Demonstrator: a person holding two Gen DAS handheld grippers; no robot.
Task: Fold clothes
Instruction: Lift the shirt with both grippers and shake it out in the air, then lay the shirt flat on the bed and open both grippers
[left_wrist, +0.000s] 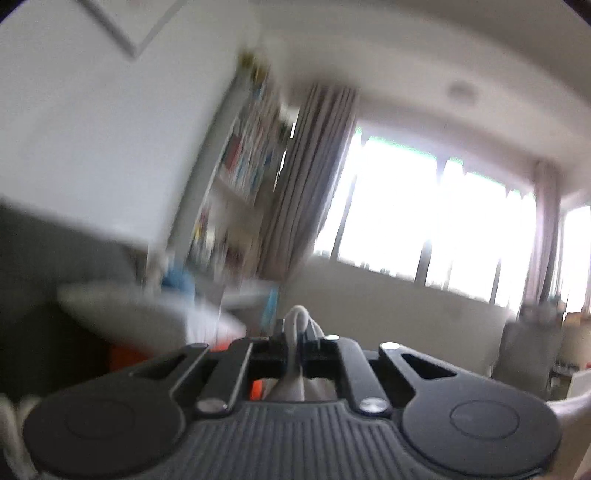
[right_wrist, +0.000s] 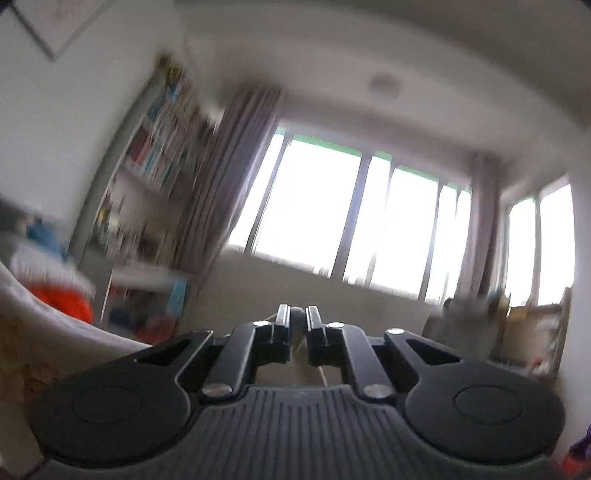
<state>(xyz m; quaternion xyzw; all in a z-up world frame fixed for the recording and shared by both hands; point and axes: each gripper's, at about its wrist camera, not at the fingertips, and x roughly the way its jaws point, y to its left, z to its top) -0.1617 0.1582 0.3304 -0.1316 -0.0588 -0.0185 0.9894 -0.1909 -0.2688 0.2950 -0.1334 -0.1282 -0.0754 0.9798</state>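
Both grippers are raised and point roughly level at the windows; both views are motion-blurred. My left gripper (left_wrist: 295, 334) is shut on a fold of pale grey-white cloth (left_wrist: 298, 316), which loops up above the fingertips and hangs down beneath the jaws. My right gripper (right_wrist: 297, 320) is shut on a grey wad of cloth (right_wrist: 297, 313), with more of it hanging under the fingers (right_wrist: 283, 319). A pale sheet of fabric (right_wrist: 74, 325) slopes across the lower left of the right wrist view. I cannot tell whether it is the same garment.
A bookshelf (left_wrist: 240, 158) stands at the left beside a grey curtain (left_wrist: 306, 177) and wide bright windows (left_wrist: 424, 214). A white tabletop (left_wrist: 140, 314) and something orange (right_wrist: 62, 299) lie low at the left. Cluttered furniture (right_wrist: 528, 332) stands at the right under the window.
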